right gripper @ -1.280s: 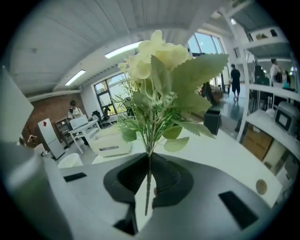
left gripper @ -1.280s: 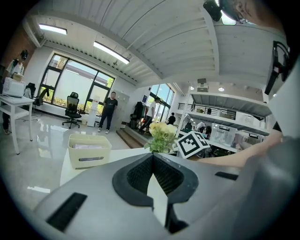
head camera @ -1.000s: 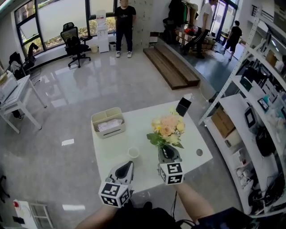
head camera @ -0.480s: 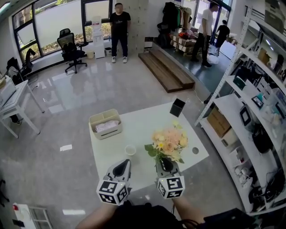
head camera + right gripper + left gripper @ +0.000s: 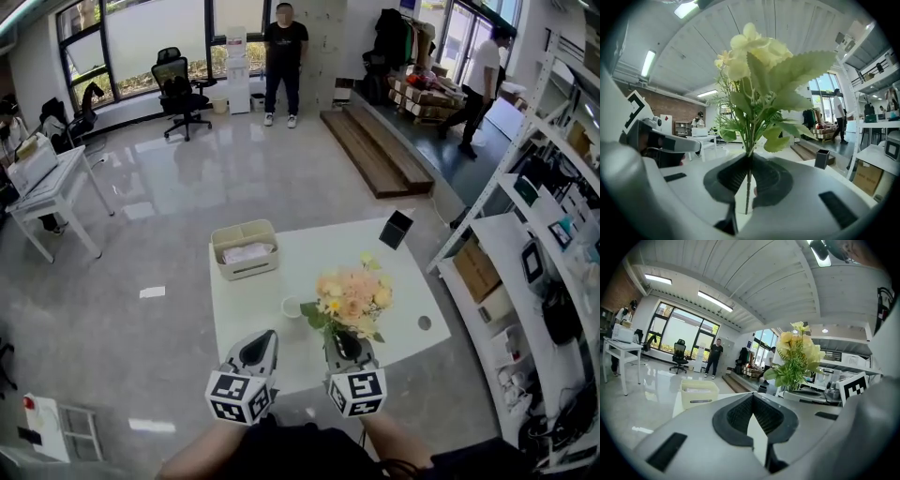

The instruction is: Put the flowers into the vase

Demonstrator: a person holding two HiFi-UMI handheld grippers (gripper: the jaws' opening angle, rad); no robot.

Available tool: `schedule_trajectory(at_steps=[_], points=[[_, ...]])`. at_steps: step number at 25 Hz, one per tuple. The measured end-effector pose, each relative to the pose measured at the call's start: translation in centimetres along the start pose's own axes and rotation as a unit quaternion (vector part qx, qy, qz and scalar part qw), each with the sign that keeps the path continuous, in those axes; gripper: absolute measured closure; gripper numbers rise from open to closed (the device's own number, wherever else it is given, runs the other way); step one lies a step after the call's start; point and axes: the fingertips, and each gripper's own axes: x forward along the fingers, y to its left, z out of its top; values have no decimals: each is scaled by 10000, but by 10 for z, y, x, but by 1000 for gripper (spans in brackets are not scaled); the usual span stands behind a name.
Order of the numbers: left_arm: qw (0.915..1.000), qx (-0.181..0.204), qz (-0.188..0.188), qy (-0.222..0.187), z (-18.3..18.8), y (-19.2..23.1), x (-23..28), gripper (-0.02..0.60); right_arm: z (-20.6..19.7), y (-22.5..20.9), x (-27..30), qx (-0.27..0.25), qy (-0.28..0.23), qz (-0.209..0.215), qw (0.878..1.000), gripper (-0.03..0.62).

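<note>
- Your right gripper [image 5: 749, 163]: jaws narrow, clamped on the stems of the flowers [image 5: 757, 70]. One thin stem end pokes out behind the pads.
- The blooms and leaves stand upright, straight above the jaw tips, over the near part of the white table [image 5: 309, 255].
- Your left gripper [image 5: 752, 399]: tips closed together, nothing between them. It sits beside the right one, clear of the flowers.
- A white cup [image 5: 291, 307] is on the table just left of the bouquet.
- A black square container [image 5: 396, 229] is at the far right corner, a beige bin [image 5: 246, 249] at the far left.
</note>
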Motion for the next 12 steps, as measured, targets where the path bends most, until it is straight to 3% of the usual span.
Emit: schedule_trajectory(at_steps=[7,12], points=[[9994,-48,353,-28,-1,17,-19,577,3,39,16,-96,-33,564,9984,565],[9991,-68,422,-61,1,21,-23,577,59,44,35,-289,-572,718,9954,565]])
